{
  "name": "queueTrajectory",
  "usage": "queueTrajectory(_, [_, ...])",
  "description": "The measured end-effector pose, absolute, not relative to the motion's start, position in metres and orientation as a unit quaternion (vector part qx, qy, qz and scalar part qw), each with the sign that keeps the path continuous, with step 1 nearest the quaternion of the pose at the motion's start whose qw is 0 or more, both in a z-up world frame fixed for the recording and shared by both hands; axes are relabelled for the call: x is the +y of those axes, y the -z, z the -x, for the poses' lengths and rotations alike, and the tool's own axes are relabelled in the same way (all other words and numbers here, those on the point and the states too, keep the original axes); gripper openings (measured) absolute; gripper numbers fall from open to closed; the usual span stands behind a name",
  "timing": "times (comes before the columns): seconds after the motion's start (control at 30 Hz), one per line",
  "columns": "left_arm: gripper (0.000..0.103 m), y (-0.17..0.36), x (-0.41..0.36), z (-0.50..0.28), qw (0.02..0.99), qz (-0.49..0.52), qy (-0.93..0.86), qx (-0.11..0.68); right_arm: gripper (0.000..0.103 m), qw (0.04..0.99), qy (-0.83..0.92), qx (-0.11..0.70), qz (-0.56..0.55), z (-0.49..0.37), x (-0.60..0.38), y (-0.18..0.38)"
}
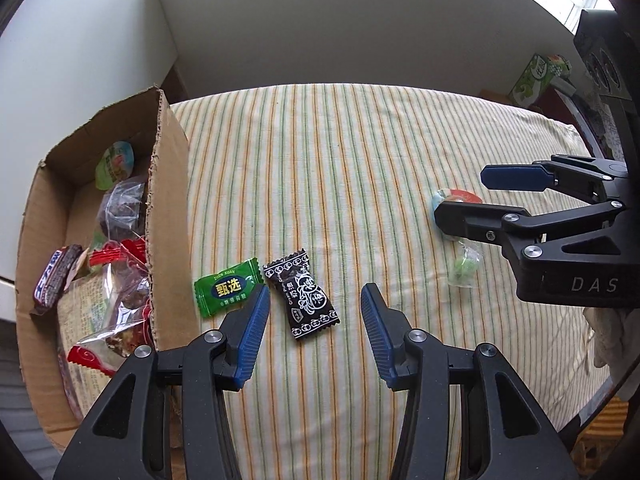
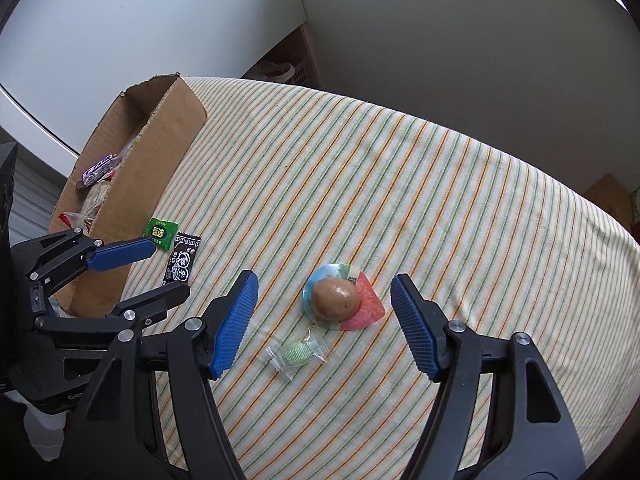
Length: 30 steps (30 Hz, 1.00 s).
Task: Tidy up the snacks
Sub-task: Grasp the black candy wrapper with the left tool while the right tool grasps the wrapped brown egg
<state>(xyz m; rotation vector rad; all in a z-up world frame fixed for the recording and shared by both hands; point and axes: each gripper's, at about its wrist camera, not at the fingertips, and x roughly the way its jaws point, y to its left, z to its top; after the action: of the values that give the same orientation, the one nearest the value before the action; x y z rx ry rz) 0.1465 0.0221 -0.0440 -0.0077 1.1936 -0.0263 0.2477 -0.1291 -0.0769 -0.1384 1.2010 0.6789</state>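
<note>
Candy (image 1: pixel 306 295) lies apparently untouched between open left gripper (image 1: pixel 316 312) pads; right gripper (image 2: pixel 325 312) open above egg (image 2: pixel 334 299).

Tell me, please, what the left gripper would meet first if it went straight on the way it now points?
Most likely the black candy wrapper, lying between the open left gripper's fingers on the striped cloth; depth is hard to judge.

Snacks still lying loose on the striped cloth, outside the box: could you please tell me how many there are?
4: a green candy and a black candy beside the cardboard box; a packaged egg and a clear-wrapped green sweet farther right. None seem hidden.
</note>
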Motion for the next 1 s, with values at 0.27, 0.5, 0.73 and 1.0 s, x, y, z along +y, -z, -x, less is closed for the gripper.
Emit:
queueTrajectory(0.27, [0.023, 0.042, 0.016, -0.148, 0.828, -0.01, 0.016, 0.56, 0.062, 0.764, -0.315, 0.558, 0.068, -0.25, -0.128, 0.082])
queueTrajectory(0.5, [0.023, 0.054, 0.009, -0.154, 0.816, -0.019, 0.004, 0.578, 0.062, 0.763, -0.317, 0.558, 0.076, -0.249, -0.125, 0.084])
queueTrajectory(0.73, [0.023, 0.06, 0.011, -0.166, 0.814, -0.011, -0.013, 0.581, 0.062, 0.763, -0.313, 0.56, 0.083, -0.25, -0.122, 0.089])
queueTrajectory(1.0, [0.024, 0.065, 0.002, -0.17, 0.808, -0.036, -0.034, 0.586, 0.062, 0.764, -0.311, 0.558, 0.086, -0.251, -0.128, 0.091])
